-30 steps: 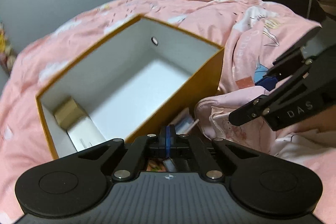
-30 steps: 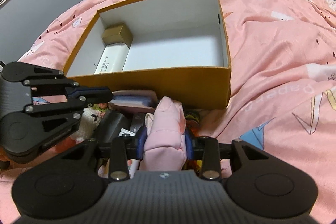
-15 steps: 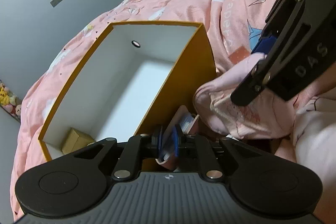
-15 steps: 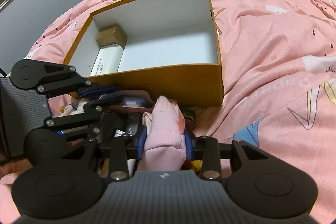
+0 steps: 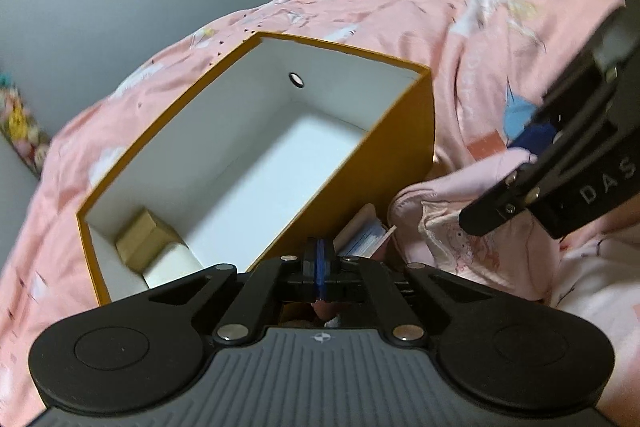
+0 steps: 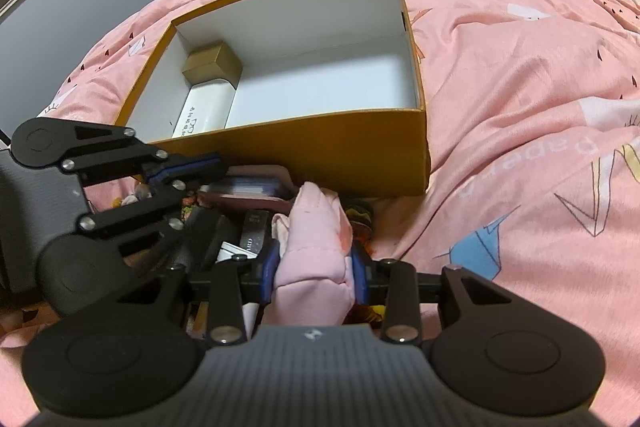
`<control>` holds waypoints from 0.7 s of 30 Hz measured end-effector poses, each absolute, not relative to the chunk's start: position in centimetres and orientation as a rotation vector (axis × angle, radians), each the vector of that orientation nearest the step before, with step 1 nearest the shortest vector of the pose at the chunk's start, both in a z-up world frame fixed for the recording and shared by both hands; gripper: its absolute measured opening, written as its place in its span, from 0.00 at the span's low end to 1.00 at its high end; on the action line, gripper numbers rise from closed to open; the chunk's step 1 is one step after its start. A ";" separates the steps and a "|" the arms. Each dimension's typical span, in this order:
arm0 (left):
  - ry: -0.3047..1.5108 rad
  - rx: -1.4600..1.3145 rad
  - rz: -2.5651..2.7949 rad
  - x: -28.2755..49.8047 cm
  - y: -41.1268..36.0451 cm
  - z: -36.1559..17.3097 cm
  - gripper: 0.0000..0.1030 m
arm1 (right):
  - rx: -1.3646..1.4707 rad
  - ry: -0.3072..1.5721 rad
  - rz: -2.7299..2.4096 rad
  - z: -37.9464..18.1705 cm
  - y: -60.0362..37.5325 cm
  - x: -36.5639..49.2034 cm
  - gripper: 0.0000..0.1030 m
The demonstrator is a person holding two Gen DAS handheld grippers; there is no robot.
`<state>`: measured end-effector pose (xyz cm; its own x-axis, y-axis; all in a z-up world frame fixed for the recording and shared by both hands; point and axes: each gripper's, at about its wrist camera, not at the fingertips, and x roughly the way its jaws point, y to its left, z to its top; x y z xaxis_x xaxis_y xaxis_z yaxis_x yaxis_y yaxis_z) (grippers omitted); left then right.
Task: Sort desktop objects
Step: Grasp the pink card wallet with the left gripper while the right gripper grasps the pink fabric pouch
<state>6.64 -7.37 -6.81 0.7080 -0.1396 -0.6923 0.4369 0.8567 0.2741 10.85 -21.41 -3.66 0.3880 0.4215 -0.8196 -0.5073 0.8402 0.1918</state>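
Where jaws parted, apparently shut again.

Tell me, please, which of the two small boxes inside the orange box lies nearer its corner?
The brown cardboard box does: it sits in the far left corner of the orange box, while the white box lies in front of it, along the left wall.

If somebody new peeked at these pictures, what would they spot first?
Probably the big orange box sitting open on the pink bedspread, white inside, with a small brown carton and a white packet tucked in its left end. Next, the right tongs squeezing a puffy pink pouch just in front of the box.
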 end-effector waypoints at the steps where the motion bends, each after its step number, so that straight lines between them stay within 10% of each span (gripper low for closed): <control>1: 0.717 0.418 -0.343 6.6 -6.9 -6.5 0.00 | -0.094 1.013 0.592 -3.7 -21.4 10.9 0.38; 8: 0.671 0.393 -0.419 6.1 -4.6 -5.2 0.00 | -0.080 1.015 0.591 -3.8 -21.6 11.0 0.38; 12: 0.719 0.365 -0.498 6.1 -3.7 -5.5 0.26 | -0.071 1.016 0.591 -3.9 -21.7 10.9 0.38; 21: 0.735 0.479 -0.518 7.0 -5.4 -7.2 0.33 | -0.071 1.029 0.596 -4.3 -21.6 10.8 0.38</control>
